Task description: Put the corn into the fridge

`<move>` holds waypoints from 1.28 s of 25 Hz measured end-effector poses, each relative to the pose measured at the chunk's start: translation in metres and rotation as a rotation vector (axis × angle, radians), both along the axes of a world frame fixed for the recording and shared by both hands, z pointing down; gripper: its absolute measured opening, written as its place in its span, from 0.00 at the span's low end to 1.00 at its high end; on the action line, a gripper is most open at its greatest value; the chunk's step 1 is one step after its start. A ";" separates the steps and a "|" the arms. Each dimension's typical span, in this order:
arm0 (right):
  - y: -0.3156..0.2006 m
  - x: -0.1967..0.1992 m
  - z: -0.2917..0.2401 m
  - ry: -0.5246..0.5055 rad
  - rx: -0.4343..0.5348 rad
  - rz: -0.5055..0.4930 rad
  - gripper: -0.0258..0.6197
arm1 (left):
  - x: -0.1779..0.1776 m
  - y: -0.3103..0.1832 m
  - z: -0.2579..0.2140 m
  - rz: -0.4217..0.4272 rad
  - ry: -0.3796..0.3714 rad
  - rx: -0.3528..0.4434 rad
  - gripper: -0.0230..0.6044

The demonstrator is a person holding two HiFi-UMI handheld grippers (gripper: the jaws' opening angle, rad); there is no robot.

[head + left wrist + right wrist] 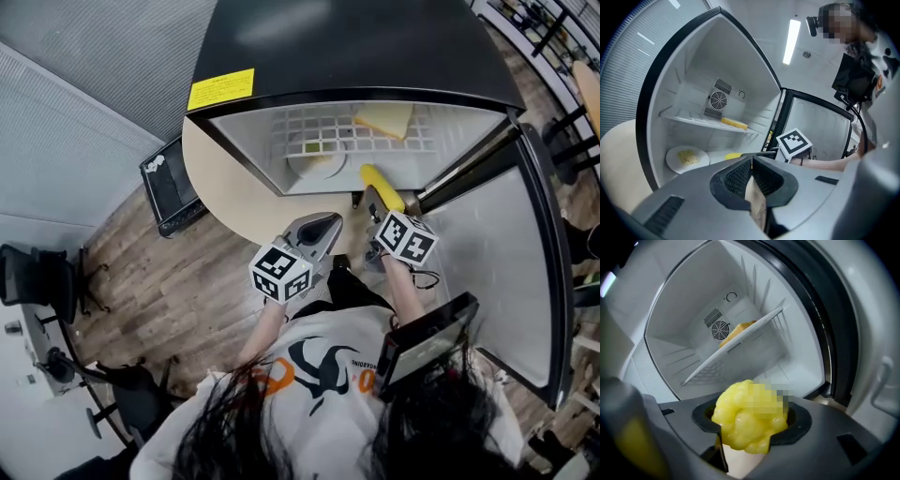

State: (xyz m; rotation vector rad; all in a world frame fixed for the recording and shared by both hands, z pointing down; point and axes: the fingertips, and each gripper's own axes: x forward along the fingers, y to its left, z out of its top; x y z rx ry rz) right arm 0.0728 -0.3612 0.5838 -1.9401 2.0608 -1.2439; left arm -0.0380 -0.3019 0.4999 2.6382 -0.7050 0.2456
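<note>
The yellow corn cob (382,187) sticks out from my right gripper (380,208), which is shut on it at the mouth of the open fridge (375,56). In the right gripper view the corn (750,416) fills the space between the jaws of the right gripper (751,430) and points at the fridge's lower compartment, under the wire shelf (736,345). My left gripper (328,225) hovers just left of it over the table, its jaws shut with nothing between them (751,160). From the left gripper view the corn's tip (732,155) shows above the jaws.
A white plate with food (314,161) (686,158) lies on the fridge floor. A yellow block (384,119) (734,123) rests on the shelf. The fridge door (506,262) stands open at the right. A round beige table (234,202) and a black crate (173,187) are at the left.
</note>
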 end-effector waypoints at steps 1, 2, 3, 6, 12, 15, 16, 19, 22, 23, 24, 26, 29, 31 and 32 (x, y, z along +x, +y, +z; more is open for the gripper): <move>-0.007 0.003 0.003 0.012 -0.008 0.012 0.43 | 0.001 -0.002 0.002 0.003 -0.006 -0.002 0.06; -0.013 0.007 0.005 0.021 -0.017 0.026 0.43 | 0.001 -0.003 0.004 0.004 -0.011 -0.005 0.06; -0.019 0.009 0.007 0.030 -0.024 0.038 0.43 | 0.000 -0.004 0.006 0.004 -0.015 -0.008 0.06; -0.028 0.013 0.015 0.083 -0.040 0.038 0.43 | -0.002 -0.006 0.010 -0.004 -0.013 -0.022 0.06; -0.047 0.009 0.035 0.205 -0.040 -0.028 0.43 | -0.011 -0.019 0.015 -0.033 -0.013 -0.035 0.06; -0.056 0.006 0.047 0.337 -0.080 -0.095 0.43 | -0.016 -0.025 0.015 -0.046 -0.008 -0.040 0.06; -0.058 0.006 0.051 0.367 -0.095 -0.109 0.43 | -0.017 -0.026 0.015 -0.049 -0.007 -0.040 0.06; -0.064 0.009 0.058 0.389 -0.114 -0.111 0.43 | -0.020 -0.030 0.013 -0.056 -0.002 -0.039 0.06; -0.072 0.014 0.056 0.412 -0.120 -0.111 0.43 | -0.024 -0.034 0.012 -0.069 0.000 -0.040 0.06; -0.074 0.017 0.055 0.427 -0.121 -0.116 0.43 | -0.026 -0.035 0.012 -0.073 0.000 -0.040 0.06; -0.077 0.019 0.054 0.443 -0.122 -0.123 0.43 | -0.027 -0.036 0.012 -0.078 0.000 -0.041 0.06; -0.084 0.021 0.051 0.478 -0.121 -0.141 0.43 | -0.029 -0.038 0.013 -0.086 -0.001 -0.042 0.06; -0.096 0.022 0.050 0.524 -0.118 -0.173 0.43 | -0.032 -0.041 0.014 -0.095 -0.003 -0.045 0.06; -0.105 0.022 0.051 0.544 -0.112 -0.196 0.43 | -0.032 -0.042 0.015 -0.098 -0.003 -0.048 0.06; -0.109 0.023 0.052 0.557 -0.106 -0.208 0.44 | -0.032 -0.042 0.016 -0.099 -0.003 -0.051 0.06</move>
